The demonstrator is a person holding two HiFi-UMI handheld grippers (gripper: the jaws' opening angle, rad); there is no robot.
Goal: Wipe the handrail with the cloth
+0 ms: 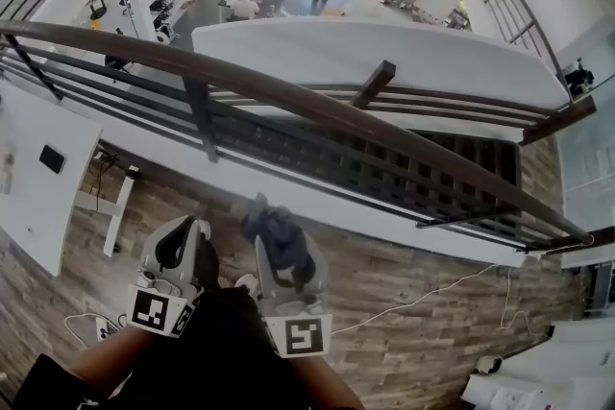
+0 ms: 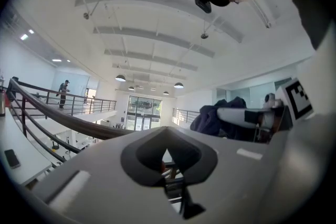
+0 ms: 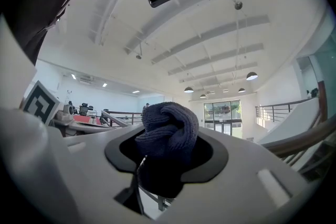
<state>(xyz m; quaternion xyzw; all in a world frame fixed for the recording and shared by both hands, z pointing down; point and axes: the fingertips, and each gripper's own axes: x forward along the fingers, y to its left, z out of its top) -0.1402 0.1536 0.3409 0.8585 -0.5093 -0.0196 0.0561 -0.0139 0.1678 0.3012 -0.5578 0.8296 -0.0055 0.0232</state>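
A dark brown wooden handrail (image 1: pixel 288 96) runs across the head view from the upper left down to the lower right, on dark metal posts. Both grippers are held low, on my side of it and apart from it. My right gripper (image 1: pixel 276 235) is shut on a bunched dark blue knitted cloth (image 1: pixel 272 228), which bulges out between the jaws (image 3: pixel 168 128). My left gripper (image 1: pixel 185 233) stands beside it, shut with nothing in it (image 2: pixel 167 150). The left gripper view shows the cloth (image 2: pixel 210 117) to its right and the handrail (image 2: pixel 68 120) to its left.
Below the handrail run thinner metal rails and a post (image 1: pixel 202 118). Beyond it the floor drops to an open hall with people. A white cable (image 1: pixel 423 295) lies on the wood floor to the right, and a white desk (image 1: pixel 38 178) stands at the left.
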